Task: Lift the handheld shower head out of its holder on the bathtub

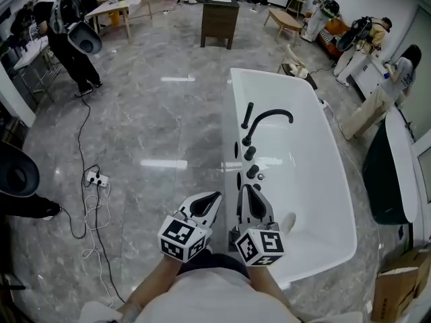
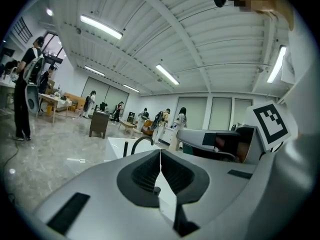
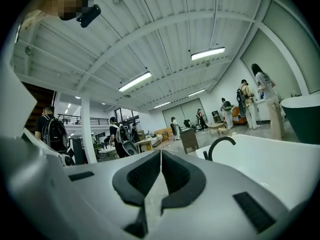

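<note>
The slim black handheld shower head point(image 1: 247, 115) is standing in its holder on the white bathtub's point(image 1: 316, 180) left rim, at nine o'clock of the arched black spout point(image 1: 273, 118); the right gripper point(image 1: 252, 192), jaws pressed together on nothing, is hovering at six o'clock of the black knobs point(image 1: 250, 153); the left gripper point(image 1: 210, 199), likewise closed and empty, is hanging at its nine o'clock over the grey marble floor point(image 1: 148, 133).

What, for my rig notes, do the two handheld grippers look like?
Both the left gripper and right gripper have pale grey shells, tapered fingers lined with black ribbed rubber, and a cube of black-and-white square markers at the back. No cables show. The person wears a light top.
</note>
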### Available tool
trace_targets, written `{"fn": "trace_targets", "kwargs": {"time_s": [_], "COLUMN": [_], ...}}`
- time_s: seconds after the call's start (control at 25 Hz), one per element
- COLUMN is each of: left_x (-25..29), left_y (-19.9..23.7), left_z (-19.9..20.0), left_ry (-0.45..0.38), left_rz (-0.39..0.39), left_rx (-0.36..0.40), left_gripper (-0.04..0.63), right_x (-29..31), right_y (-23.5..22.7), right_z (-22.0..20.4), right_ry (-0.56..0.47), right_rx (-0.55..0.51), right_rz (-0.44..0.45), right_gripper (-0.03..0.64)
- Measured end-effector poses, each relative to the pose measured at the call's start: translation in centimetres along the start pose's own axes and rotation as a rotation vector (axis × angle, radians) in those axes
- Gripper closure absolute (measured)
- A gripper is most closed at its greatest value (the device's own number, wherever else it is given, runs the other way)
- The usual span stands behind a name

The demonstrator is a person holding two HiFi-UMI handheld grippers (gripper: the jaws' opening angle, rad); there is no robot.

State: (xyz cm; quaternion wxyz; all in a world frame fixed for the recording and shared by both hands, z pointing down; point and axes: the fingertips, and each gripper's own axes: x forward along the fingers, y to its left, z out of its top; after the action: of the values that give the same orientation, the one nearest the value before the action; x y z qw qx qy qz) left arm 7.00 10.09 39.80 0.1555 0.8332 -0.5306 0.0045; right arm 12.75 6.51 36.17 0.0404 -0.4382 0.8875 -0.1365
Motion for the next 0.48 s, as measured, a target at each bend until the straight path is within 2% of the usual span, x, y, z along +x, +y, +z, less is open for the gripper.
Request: {"fn": "trace_targets", "kwargs": {"time_s": [0.24, 0.48], "left_x": [1.8, 2.2], "left_y": [1.4, 2.5], "left_z": [-0.2, -1.5], "left_ry": [-0.022, 0.015], "left_rz": [0.043, 0.065], "left_rx": [-0.031, -0.082], "left_gripper": [0.583, 0.583], "right_x": [2.2, 3.2], "right_y": [-1.2, -0.7], "right_z": [-0.5, -2.4], "right_ry": [0.019, 0.08], "right_rx": [0.009, 0.027], "right_rz": [0.026, 0.064], "right_gripper": [0.598, 0.598]}}
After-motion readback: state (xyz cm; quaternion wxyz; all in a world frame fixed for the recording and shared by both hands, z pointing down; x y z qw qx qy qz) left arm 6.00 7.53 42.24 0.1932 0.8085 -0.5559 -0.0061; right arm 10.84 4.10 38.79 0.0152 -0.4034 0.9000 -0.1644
